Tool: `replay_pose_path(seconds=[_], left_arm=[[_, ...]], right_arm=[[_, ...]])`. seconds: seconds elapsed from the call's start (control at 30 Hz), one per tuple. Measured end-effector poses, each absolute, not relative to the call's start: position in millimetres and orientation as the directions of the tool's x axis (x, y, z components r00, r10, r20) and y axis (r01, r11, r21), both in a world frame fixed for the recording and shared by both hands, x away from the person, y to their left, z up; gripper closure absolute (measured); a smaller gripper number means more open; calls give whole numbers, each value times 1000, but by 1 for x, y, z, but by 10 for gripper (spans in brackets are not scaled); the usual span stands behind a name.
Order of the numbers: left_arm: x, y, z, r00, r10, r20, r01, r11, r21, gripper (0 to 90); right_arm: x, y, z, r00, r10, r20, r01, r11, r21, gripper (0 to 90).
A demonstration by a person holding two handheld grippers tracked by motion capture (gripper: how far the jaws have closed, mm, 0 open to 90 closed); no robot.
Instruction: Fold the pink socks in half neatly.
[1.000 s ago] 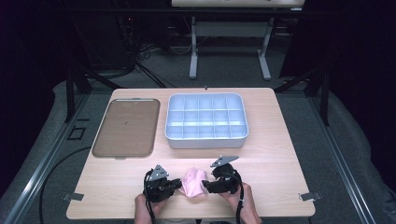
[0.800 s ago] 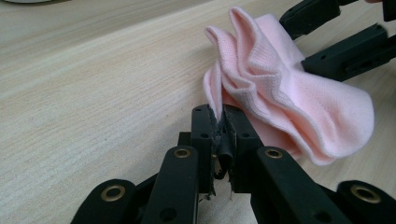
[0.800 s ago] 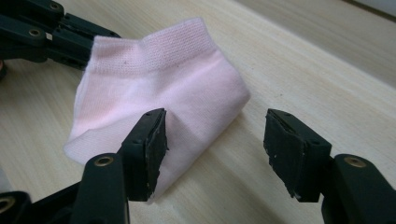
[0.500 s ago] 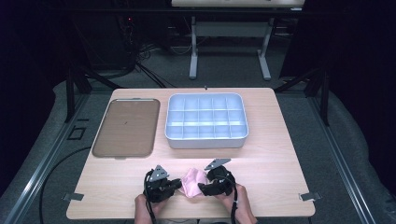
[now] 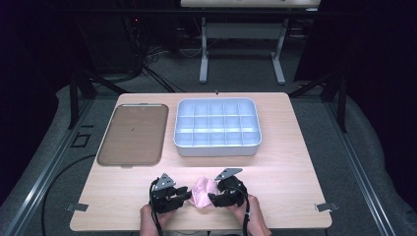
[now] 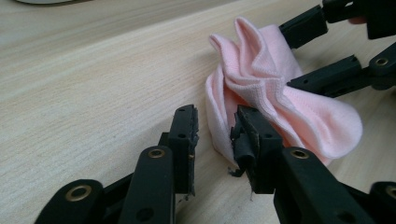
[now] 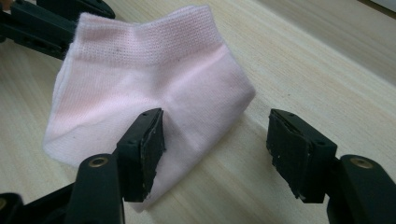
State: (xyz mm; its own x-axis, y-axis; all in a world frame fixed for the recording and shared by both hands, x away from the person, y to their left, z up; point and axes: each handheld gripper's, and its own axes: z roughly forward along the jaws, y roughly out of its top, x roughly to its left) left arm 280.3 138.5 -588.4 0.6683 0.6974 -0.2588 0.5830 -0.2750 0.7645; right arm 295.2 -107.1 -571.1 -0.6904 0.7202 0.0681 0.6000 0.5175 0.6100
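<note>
Handling pink sock at near edge of counter, between both grippers. Left gripper jaws just opening, apart, sock edge between, not pinched. Right gripper jaws standing apart, one resting on sock. Bunched still; divided bin and tray sitting unused.

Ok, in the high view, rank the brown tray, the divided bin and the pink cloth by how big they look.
Largest to smallest:
1. divided bin
2. brown tray, only slightly smaller
3. pink cloth, clearly smallest, though nearest the camera

The high view looks down on the table; both gripper views sit close, sharing the pink sock.
</note>
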Motion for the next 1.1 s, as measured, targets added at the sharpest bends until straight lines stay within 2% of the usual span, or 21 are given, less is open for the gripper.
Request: replay_pose_path(seconds=[0.2,0.33,0.57,0.77,0.87,1.1], left_arm=[[278,149,-576,663,696,-276,562,-220,797,637],[276,148,-558,692,678,-247,519,-230,823,639],[279,117,-547,783,602,-158,455,-380,805,644],[285,117,-565,775,612,-160,483,-408,775,799],[285,122,-579,770,616,-168,496,-412,764,847],[282,124,-582,779,607,-155,478,-417,773,879]], right_arm=[[296,-108,-572,-693,719,60,595,522,611,337],[296,-107,-571,-692,720,60,600,527,602,332],[296,-108,-572,-694,718,58,594,525,610,329],[296,-108,-571,-695,716,67,597,523,608,328],[297,-108,-572,-698,713,68,591,520,616,326],[298,-107,-571,-695,716,67,598,523,607,330]])
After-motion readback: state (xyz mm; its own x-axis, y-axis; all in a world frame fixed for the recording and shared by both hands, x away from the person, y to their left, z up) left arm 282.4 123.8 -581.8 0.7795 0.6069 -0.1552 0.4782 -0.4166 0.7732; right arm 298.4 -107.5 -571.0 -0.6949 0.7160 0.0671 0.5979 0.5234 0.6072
